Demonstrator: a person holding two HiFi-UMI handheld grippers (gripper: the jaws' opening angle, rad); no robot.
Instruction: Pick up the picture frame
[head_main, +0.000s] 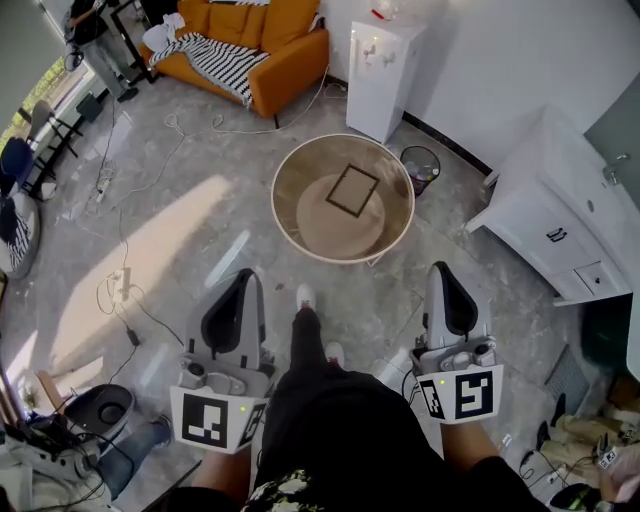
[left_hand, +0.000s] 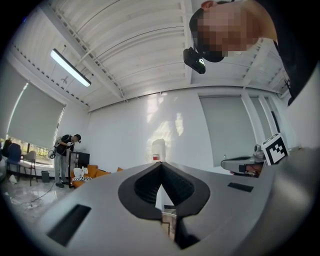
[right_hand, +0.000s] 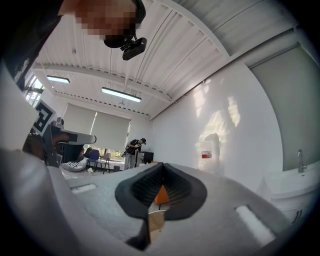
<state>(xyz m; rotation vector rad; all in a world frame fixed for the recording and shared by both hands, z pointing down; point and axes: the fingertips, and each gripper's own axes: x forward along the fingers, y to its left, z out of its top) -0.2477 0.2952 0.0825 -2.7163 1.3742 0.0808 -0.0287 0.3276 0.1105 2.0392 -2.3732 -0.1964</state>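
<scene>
From the head view, you see one picture frame (head_main: 352, 190). It lies flat near the middle of one round table (head_main: 278, 215), well in front of you. It looks thin, light and stiff. It may have glass in it, so it could crack if you squeeze hard or drop it. It lies flat, so I think the best place to grab is one side bar, pinched at its edge. You hold two grippers. The left gripper (head_main: 250, 276) and the right gripper (head_main: 441, 268) are both far from the frame.

In the left gripper view, the left gripper (left_hand: 161, 165) has its jaws shut tight with nothing in them. You cannot make out the frame here.

In the right gripper view, the right gripper (right_hand: 161, 167) is closed and empty too. The frame does not show here either.
</scene>
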